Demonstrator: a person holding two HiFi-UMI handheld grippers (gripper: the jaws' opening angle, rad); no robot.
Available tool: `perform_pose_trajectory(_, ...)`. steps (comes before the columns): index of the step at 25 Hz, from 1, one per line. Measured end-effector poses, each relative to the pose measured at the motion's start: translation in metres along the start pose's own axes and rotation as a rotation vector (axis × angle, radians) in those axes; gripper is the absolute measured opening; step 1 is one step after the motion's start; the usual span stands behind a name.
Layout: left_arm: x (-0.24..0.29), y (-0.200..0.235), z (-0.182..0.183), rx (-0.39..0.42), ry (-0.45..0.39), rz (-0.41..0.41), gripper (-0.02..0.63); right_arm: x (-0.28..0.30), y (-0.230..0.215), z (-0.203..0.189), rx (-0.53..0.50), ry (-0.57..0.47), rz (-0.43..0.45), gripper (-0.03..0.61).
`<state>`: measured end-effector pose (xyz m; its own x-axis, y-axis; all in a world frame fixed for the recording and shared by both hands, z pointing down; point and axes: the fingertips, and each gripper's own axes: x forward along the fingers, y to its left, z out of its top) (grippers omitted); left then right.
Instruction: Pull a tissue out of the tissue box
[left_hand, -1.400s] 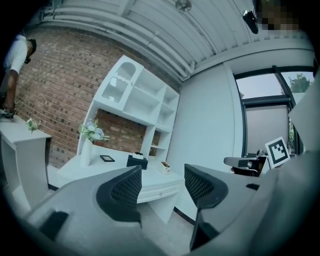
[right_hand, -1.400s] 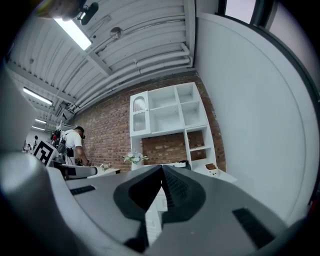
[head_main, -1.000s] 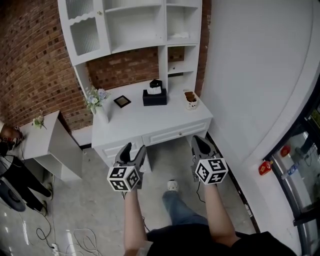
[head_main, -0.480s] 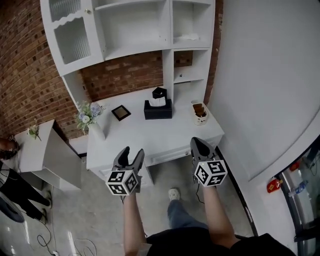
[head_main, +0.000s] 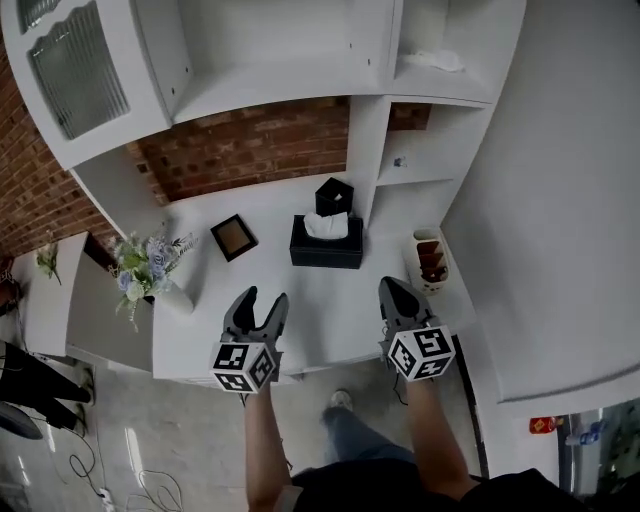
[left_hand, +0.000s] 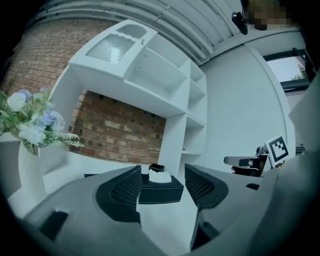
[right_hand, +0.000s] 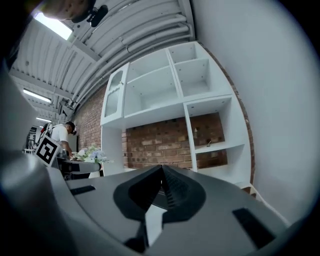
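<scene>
A black tissue box (head_main: 326, 247) stands at the back middle of the white desk (head_main: 300, 310), with a white tissue (head_main: 326, 225) sticking out of its top. The left gripper view frames the same tissue box (left_hand: 161, 190) and tissue (left_hand: 160, 176) between the jaws, some way ahead. My left gripper (head_main: 257, 301) is open over the desk's front left, well short of the box. My right gripper (head_main: 391, 289) is shut and empty over the desk's front right; in the right gripper view its jaws (right_hand: 161, 186) meet tip to tip.
A small black cube container (head_main: 334, 196) sits just behind the box. A framed picture (head_main: 232, 237) and a vase of flowers (head_main: 150, 272) stand to the left, a white cup holder (head_main: 430, 262) to the right. White shelves (head_main: 280, 70) rise behind the desk. A person (right_hand: 60, 135) stands far left.
The view has closed in on the desk: both grippers have moved forward from over the floor to above the desk's front edge. Their jaw states are unchanged.
</scene>
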<state>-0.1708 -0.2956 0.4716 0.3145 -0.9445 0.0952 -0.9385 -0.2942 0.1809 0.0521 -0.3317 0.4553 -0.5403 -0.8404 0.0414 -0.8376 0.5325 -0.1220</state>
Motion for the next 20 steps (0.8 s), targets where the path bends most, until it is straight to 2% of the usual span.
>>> perform_pose_trajectory(4, 0.047, 0.026, 0.002, 0.001, 0.042, 0.033, 0.244, 0.055, -0.018, -0.006, 0.027, 0.037, 0.031, -0.002)
perform_pose_trajectory(10, 0.082, 0.04, 0.003, 0.007, 0.073, 0.039, 0.244, 0.102, -0.023, -0.008, 0.055, 0.058, 0.065, -0.002)
perform_pose_trajectory(20, 0.13, 0.053, -0.007, 0.015, 0.149, -0.031, 0.244, 0.13, -0.044, -0.006, 0.082, 0.076, 0.001, -0.002)
